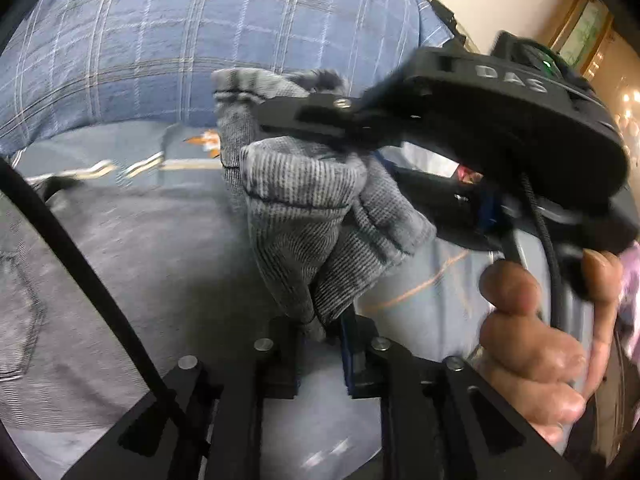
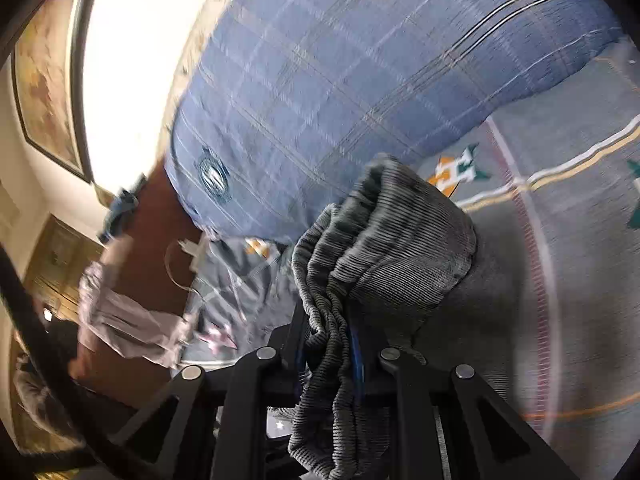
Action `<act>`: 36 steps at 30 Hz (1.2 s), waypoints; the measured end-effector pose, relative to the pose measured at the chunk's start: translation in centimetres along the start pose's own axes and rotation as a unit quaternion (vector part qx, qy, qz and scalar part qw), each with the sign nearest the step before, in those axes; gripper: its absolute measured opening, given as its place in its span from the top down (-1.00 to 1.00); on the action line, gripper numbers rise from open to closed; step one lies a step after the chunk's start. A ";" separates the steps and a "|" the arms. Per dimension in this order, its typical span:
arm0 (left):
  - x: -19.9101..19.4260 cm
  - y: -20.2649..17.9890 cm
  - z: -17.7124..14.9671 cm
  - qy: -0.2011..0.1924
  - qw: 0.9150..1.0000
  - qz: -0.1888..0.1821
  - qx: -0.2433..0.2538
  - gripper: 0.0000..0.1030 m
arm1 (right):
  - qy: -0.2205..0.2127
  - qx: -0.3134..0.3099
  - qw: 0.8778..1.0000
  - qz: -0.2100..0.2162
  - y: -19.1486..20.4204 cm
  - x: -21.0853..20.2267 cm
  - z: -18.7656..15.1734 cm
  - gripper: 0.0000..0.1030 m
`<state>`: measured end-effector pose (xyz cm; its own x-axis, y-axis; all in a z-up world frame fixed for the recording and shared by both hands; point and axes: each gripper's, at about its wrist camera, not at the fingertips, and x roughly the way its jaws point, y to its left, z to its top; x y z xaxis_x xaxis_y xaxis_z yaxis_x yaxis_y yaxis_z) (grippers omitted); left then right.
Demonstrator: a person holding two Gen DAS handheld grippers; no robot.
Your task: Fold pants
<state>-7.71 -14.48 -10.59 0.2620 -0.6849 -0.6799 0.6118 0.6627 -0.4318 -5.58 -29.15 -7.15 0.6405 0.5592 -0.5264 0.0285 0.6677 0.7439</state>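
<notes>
A: Largest first. What lies under everything?

B: A bed (image 2: 560, 240) in a grey-blue sheet with striped bands and orange-green motifs. A blue plaid pillow (image 1: 160, 40) sits at its far side.

A: The pants?

B: Grey ribbed pants (image 1: 304, 208). Part is spread flat on the bed at the left of the left wrist view; a bunched section is lifted above it between both claws. In the right wrist view the elastic waistband (image 2: 384, 240) stands up in front of the pillow.

A: Left claw (image 1: 320, 336)?

B: Closed on a narrow fold of the pants; cloth rises straight out of the pinch.

A: Right claw (image 1: 296, 120)?

B: Closed too, in its own view gathered waistband cloth is clamped between the fingers and hangs down past them. From the left view it crosses over the raised cloth, and a bare hand (image 1: 536, 344) grips its handle at lower right.
</notes>
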 end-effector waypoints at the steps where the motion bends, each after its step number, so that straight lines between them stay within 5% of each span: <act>1: -0.6 0.9 -0.4 0.002 1.000 -0.009 0.001 0.56 | 0.002 -0.003 1.000 -0.002 0.1 0.8 -0.7 0.62; 9: -4.2 5.8 -0.1 -0.015 0.994 -0.101 -0.047 0.38 | 0.057 0.016 0.998 0.003 -1.5 7.5 -3.8 0.49; 11: -4.6 6.4 0.5 -0.021 0.994 -0.098 -0.053 0.12 | 0.057 0.038 0.997 0.027 -2.5 7.5 -3.7 0.45; 12: -4.6 6.7 0.6 -0.012 0.996 -0.077 -0.052 -0.10 | 0.060 0.053 0.996 0.042 -2.9 7.6 -3.7 0.34; 16: -4.3 9.2 0.9 -0.006 0.994 -0.053 -0.091 -0.11 | 0.036 0.087 0.992 0.085 -3.6 6.2 -3.2 -0.34; 17: -4.2 10.1 1.0 -0.004 0.992 -0.060 -0.112 -0.11 | 0.029 0.081 0.993 0.082 -3.4 5.7 -3.0 -0.34; 21: -3.7 12.3 0.8 -0.005 0.985 -0.062 -0.161 -0.11 | 0.004 0.072 0.996 0.054 -2.8 3.4 -2.9 -0.34; 26: -1.8 12.5 0.1 0.044 0.981 -0.062 -0.178 -0.11 | -0.026 0.027 0.998 -0.041 -1.8 0.4 -4.0 -0.34; 30: -0.4 11.3 -0.5 0.079 0.985 -0.003 -0.152 -0.11 | -0.039 0.018 0.994 -0.098 -2.6 -0.3 -4.2 -0.34; 36: -1.0 9.4 -1.4 0.061 0.985 0.067 -0.147 -0.01 | -0.006 -0.003 0.990 -0.143 -2.9 1.7 -4.5 -0.34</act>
<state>-3.22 -7.13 -14.79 0.2236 -0.5556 -0.8008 0.3297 0.8163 -0.4743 -8.02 -27.93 -12.11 0.6159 0.3420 -0.7098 0.2044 0.8007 0.5632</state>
